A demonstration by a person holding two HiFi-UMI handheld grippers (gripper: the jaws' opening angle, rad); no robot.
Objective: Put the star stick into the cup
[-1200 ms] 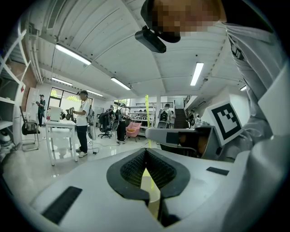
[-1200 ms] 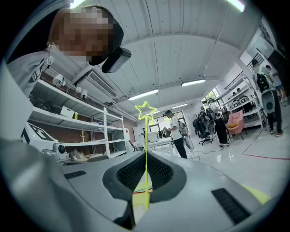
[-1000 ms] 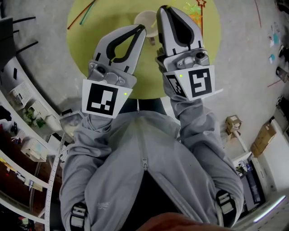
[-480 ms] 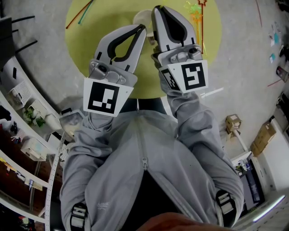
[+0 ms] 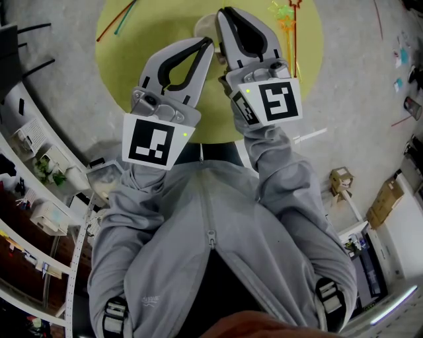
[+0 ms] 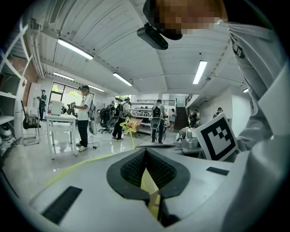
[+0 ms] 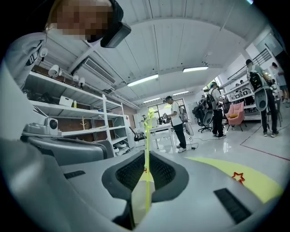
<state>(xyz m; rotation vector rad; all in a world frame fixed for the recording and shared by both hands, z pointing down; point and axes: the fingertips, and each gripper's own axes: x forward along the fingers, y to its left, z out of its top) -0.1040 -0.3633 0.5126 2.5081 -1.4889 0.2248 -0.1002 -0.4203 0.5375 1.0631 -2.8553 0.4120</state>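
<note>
We've got the right tongs (image 5: 223, 12) clenched on the star stick (image 7: 147, 136). In the right gripper view the thin yellow-green stick runs straight up out of the pinched pads, and its top end sits high in the middle of the frame, too small to make out well. From the head view the stick itself is hard to spot. The tongs holding it are at top centre, over the far part of the round yellow surface (image 5: 125, 66).

The left tongs (image 5: 209, 42) are clenched too, tips touching, with nothing between them. All we see through the gap lower down is the yellow surface.

The white cup (image 5: 201, 28) peeks out at top centre, just above the left tips and right beside the right tongs, which cover part of it.

In the left gripper view a yellow star (image 6: 128, 126) on a stick shows just past the tips, left of centre. We can't tell if it's the same stick.

More sticks lie on the surface: a red star (image 5: 295, 5) one with greenish ones in the upper right, and a red and green pair (image 5: 119, 23) in the upper left.
</note>
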